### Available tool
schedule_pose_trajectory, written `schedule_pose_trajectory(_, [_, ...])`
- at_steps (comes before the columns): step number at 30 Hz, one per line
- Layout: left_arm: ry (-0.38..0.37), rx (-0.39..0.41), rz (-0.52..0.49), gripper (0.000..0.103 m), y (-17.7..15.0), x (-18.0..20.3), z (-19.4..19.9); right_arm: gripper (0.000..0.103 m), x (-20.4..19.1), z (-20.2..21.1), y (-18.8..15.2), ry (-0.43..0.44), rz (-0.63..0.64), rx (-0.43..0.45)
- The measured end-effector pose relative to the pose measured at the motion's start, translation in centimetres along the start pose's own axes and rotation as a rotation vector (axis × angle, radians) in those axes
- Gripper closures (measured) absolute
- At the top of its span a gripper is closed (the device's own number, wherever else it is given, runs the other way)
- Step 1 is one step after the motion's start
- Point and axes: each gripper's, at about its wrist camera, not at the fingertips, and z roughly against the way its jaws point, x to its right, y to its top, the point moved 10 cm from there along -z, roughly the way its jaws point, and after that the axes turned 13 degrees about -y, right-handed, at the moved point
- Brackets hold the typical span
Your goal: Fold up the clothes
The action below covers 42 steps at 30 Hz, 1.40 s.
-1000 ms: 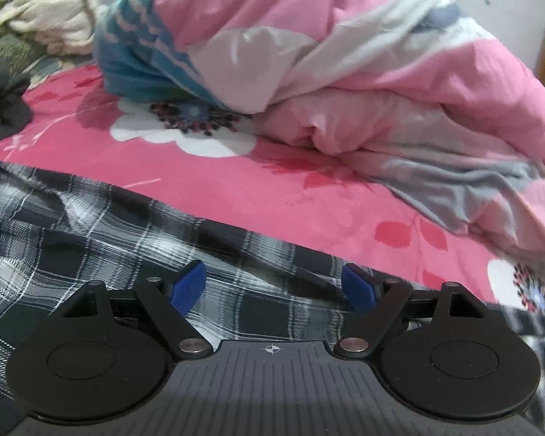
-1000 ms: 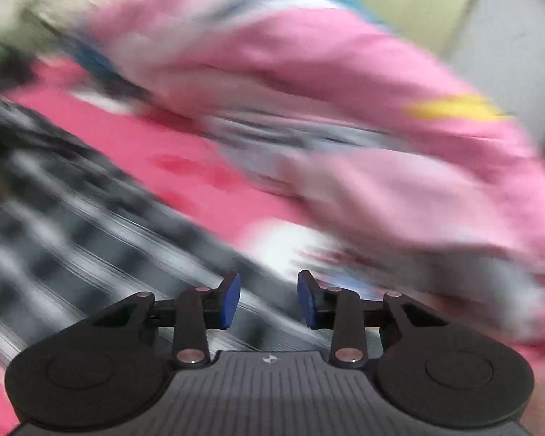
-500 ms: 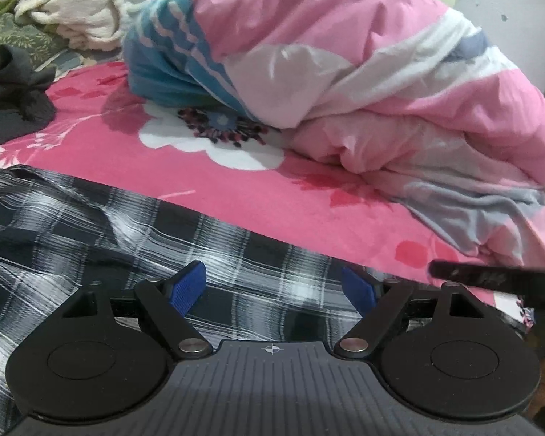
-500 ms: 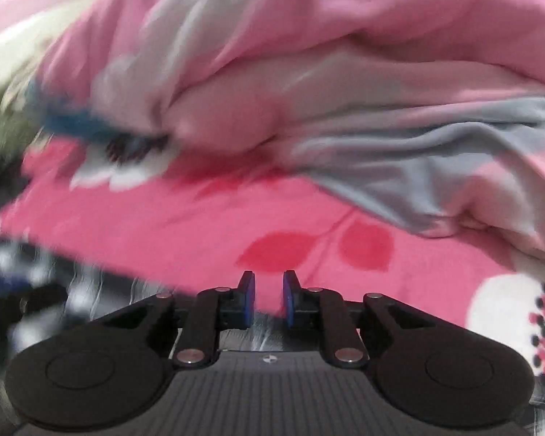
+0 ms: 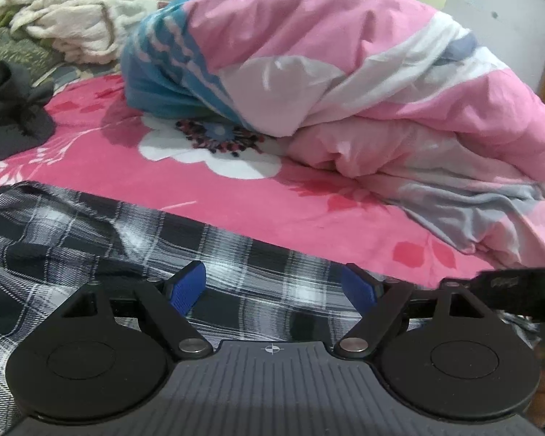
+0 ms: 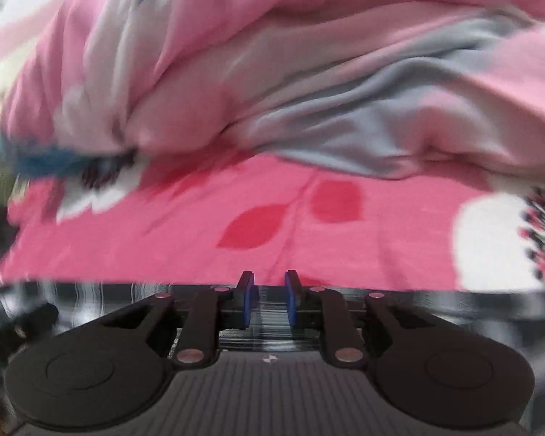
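- A black-and-white plaid garment (image 5: 91, 239) is seen spread over the pink floral bed sheet (image 5: 236, 203), on the near side of the heaped pink quilt (image 5: 363, 83); it is rumpled, with ridges and creases on its left part, and no finished fold can be made out
- The task is judged to be at an early stage: the garment is laid out but not yet folded, as far as can be seen
- The left gripper (image 5: 272, 285) is held low over the garment's far edge, its blue fingers (image 5: 185, 285) set wide apart with nothing between them
- The right gripper (image 6: 267, 299) is placed at the same far edge, nearer the quilt's grey-and-pink folds; its fingers (image 6: 247, 299) are drawn close with a narrow gap, and plaid cloth shows in that gap, but the blur makes it impossible to tell whether the cloth is pinched
- What is left, by judgement: the edge is to be gripped at both points, carried over towards the near side, the creases smoothed, and further folds made
- A dark grey garment (image 5: 11, 109) and a cream cloth heap (image 5: 69, 25), both left of the quilt, appear unfolded as well
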Motion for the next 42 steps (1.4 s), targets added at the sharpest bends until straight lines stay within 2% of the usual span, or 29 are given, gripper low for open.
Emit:
schedule_pose_trajectory(2, [-0.008, -0.005, -0.025, 0.021, -0.2, 0.7, -0.1, 0.073, 1.6, 2.6, -0.5, 0.026, -0.001, 0.032])
schedule_pose_trajectory(6, [-0.032, -0.024, -0.057, 0.021, -0.9, 2.3, -0.7, 0.071, 7.0, 7.6, -2.4, -0.032, 0.010, 0.087])
schedule_pose_trajectory(8, [-0.036, -0.035, -0.072, 0.021, -1.4, 3.1, -1.1, 0.071, 11.2, 10.4, -3.4, -0.085, -0.037, 0.107])
schedule_pose_trajectory(12, [-0.037, -0.059, -0.103, 0.021, -2.3, 4.3, -2.0, 0.071, 21.0, 17.1, -6.3, -0.249, -0.176, 0.190])
schedule_pose_trajectory(14, [-0.035, -0.071, -0.119, 0.021, -2.7, 4.7, -2.3, 0.071, 24.8, 20.2, -8.2, -0.326, -0.190, 0.223])
schedule_pose_trajectory(17, [-0.022, -0.091, -0.146, 0.021, -3.4, 5.1, -2.8, 0.067, 27.8, 22.7, -10.2, -0.406, -0.135, 0.234])
schedule_pose_trajectory(22, [-0.001, -0.102, -0.163, 0.021, -3.7, 5.1, -3.2, 0.065, 26.6, 22.9, -11.4, -0.465, 0.101, 0.265])
schedule_pose_trajectory(24, [0.001, -0.104, -0.168, 0.020, -3.8, 5.1, -3.2, 0.065, 25.3, 22.1, -11.5, -0.446, 0.184, 0.263])
schedule_pose_trajectory(28, [-0.001, -0.110, -0.172, 0.020, -3.9, 5.2, -3.3, 0.066, 23.4, 20.0, -12.1, -0.463, 0.309, 0.245])
schedule_pose_trajectory(35, [-0.001, -0.117, -0.175, 0.019, -4.0, 5.4, -3.4, 0.073, 24.4, 17.9, -12.2, -0.465, 0.299, 0.210])
schedule_pose_trajectory(36, [-0.001, -0.117, -0.175, 0.019, -4.0, 5.4, -3.5, 0.077, 24.7, 17.5, -12.2, -0.466, 0.296, 0.202])
schedule_pose_trajectory(37, [-0.001, -0.118, -0.175, 0.019, -4.0, 5.4, -3.5, 0.086, 24.8, 17.4, -12.3, -0.466, 0.289, 0.196])
schedule_pose_trajectory(40, [-0.002, -0.118, -0.175, 0.019, -4.0, 5.4, -3.5, 0.099, 25.5, 17.5, -12.3, -0.468, 0.250, 0.200])
schedule_pose_trajectory(42, [-0.002, -0.119, -0.175, 0.019, -4.0, 5.5, -3.5, 0.099, 25.9, 18.1, -12.0, -0.476, 0.220, 0.221])
